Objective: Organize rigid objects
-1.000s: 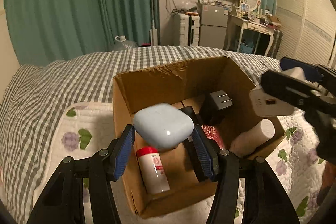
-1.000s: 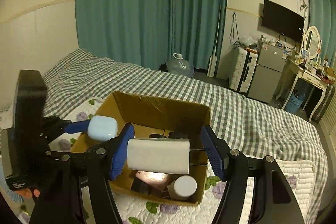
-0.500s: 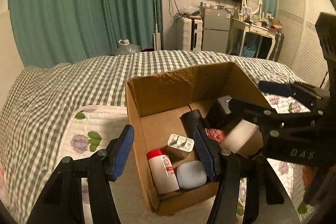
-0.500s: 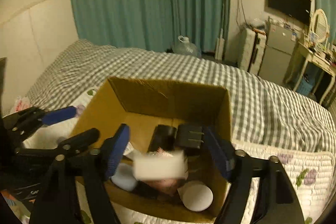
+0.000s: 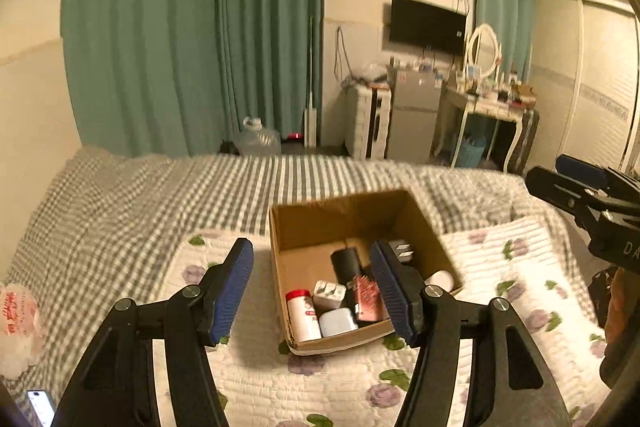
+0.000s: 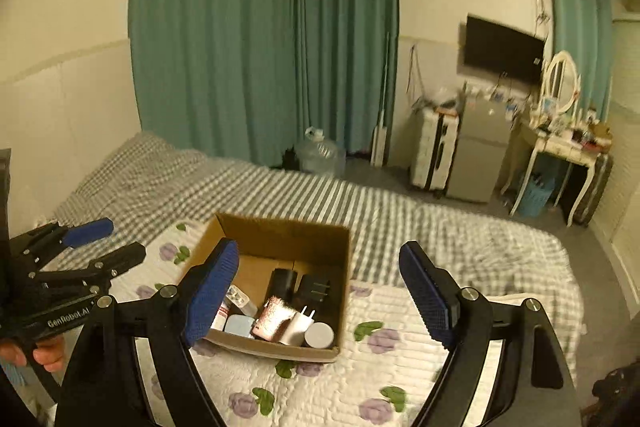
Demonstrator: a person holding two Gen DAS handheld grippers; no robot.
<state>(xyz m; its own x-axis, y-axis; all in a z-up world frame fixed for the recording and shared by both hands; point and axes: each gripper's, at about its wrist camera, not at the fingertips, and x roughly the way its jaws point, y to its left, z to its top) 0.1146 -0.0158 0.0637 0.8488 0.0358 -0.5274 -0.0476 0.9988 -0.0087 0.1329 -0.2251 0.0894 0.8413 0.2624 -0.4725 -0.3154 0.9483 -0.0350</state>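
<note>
A bed with a grey checked cover and a floral quilt fills a room with teal curtains. One open cardboard box sits on the quilt, holding perhaps eight small items, though blur makes counting unsure: a red-capped bottle, two black chargers, white adapters, a pale blue case. Both the left gripper and right gripper hang spread and empty, above the box.
</note>
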